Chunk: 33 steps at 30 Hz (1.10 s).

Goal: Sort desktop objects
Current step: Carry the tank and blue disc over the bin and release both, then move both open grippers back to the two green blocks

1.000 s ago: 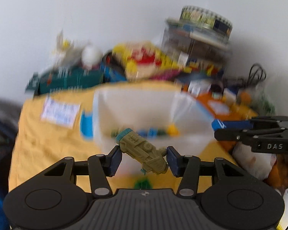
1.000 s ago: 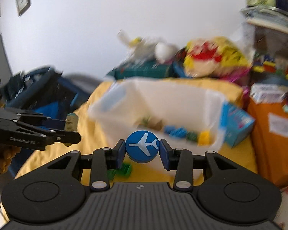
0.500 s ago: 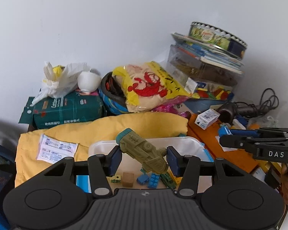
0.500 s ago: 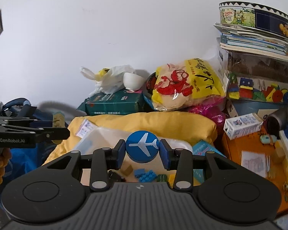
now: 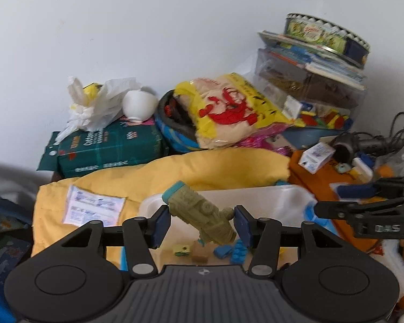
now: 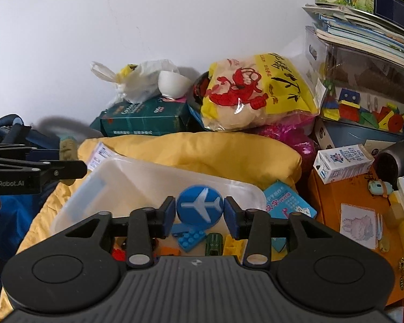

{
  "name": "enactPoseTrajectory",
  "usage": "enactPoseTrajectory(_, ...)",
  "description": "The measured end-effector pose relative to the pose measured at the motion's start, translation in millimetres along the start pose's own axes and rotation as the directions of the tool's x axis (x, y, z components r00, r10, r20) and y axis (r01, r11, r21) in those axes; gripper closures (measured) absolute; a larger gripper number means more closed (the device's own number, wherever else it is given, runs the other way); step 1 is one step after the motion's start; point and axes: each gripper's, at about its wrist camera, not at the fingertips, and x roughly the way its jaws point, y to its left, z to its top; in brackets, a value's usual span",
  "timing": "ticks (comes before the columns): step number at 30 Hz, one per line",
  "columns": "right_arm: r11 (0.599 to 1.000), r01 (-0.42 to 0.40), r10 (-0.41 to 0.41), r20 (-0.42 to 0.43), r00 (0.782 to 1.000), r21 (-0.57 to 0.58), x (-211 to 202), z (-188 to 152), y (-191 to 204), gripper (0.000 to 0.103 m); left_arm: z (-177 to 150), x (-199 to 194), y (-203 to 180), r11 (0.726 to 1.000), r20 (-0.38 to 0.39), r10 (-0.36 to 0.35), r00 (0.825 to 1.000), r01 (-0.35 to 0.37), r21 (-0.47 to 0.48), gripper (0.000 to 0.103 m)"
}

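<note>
Toys hang over the white bin [image 6: 137, 177], one in each claw. The left claw [image 5: 202, 222] has a green toy train [image 5: 202, 215] between its pads; the jaws are opening, and the train lies tilted across the gap, seemingly still touching both pads. The right claw [image 6: 199, 212] has a round blue plane badge [image 6: 200, 206] between its pads; its jaws are opening too, and thin gaps show on both sides of the badge, so it looks let go. The bin sits on a yellow cloth [image 6: 215, 148], with small blocks [image 6: 191, 238] already lying on its floor.

The step in hand seems to be dropping both toys into the bin. To do it well, each claw should stay right above the inside of the bin, away from its walls, and spread wide enough that the toy falls free. The long train may catch on a pad, so a slow, full spread helps. The claws should not bump each other.
</note>
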Motion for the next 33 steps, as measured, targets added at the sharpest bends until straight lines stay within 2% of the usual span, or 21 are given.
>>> enactPoseTrajectory(1, 1.0, 0.011, -0.011, 0.003, 1.0, -0.004, 1, 0, 0, 0.029, -2, 1, 1, 1.0, -0.001, 0.008, 1.0, -0.008, 0.003, 0.041)
enactPoseTrajectory(2, 1.0, 0.017, -0.017, 0.01, 1.0, -0.008, 1, 0, 0, 0.027, -3, 1, 2, 1.0, -0.001, 0.008, 1.0, -0.008, 0.006, 0.041)
enactPoseTrajectory(7, 1.0, -0.007, 0.007, 0.01, 1.0, -0.006, 1, -7, -3, 0.027, -20, -9, 7, 1.0, 0.001, -0.009, 1.0, 0.009, 0.015, 0.041)
enactPoseTrajectory(12, 0.999, -0.053, 0.052, 0.033, 0.998, 0.003, -16, -30, 1, 0.027, -72, -43, 3, 0.994, 0.031, -0.095, 0.995, 0.094, 0.055, 0.041)
enactPoseTrajectory(15, 0.996, -0.091, 0.092, 0.054, 0.994, -0.01, -34, -54, 9, 0.027, -121, -51, 1, 0.991, -0.017, -0.123, 0.992, 0.123, 0.056, 0.041)
enactPoseTrajectory(19, 0.992, -0.118, 0.12, 0.051, 0.992, -0.042, -49, -91, 24, 0.026, -177, -24, -4, 0.994, -0.158, -0.082, 0.984, 0.093, 0.063, 0.041)
enactPoseTrajectory(24, 0.992, -0.11, 0.11, -0.009, 0.994, -0.059, -44, -130, 40, 0.026, -199, 23, -4, 0.999, -0.227, -0.015, 0.974, 0.026, 0.045, 0.042)
enactPoseTrajectory(28, 0.992, -0.104, 0.101, -0.046, 0.994, -0.071, -40, -141, 46, 0.026, -199, 44, -9, 0.998, -0.224, 0.006, 0.975, 0.009, 0.068, 0.049)
enactPoseTrajectory(30, 0.991, -0.104, 0.1, -0.055, 0.994, -0.085, -40, -145, 48, 0.026, -199, 50, -9, 0.997, -0.236, -0.001, 0.972, 0.02, 0.077, 0.067)
enactPoseTrajectory(33, 0.99, -0.104, 0.098, -0.068, 0.993, -0.095, -36, -148, 51, 0.026, -196, 49, -5, 0.997, -0.231, -0.016, 0.973, 0.033, 0.069, 0.077)
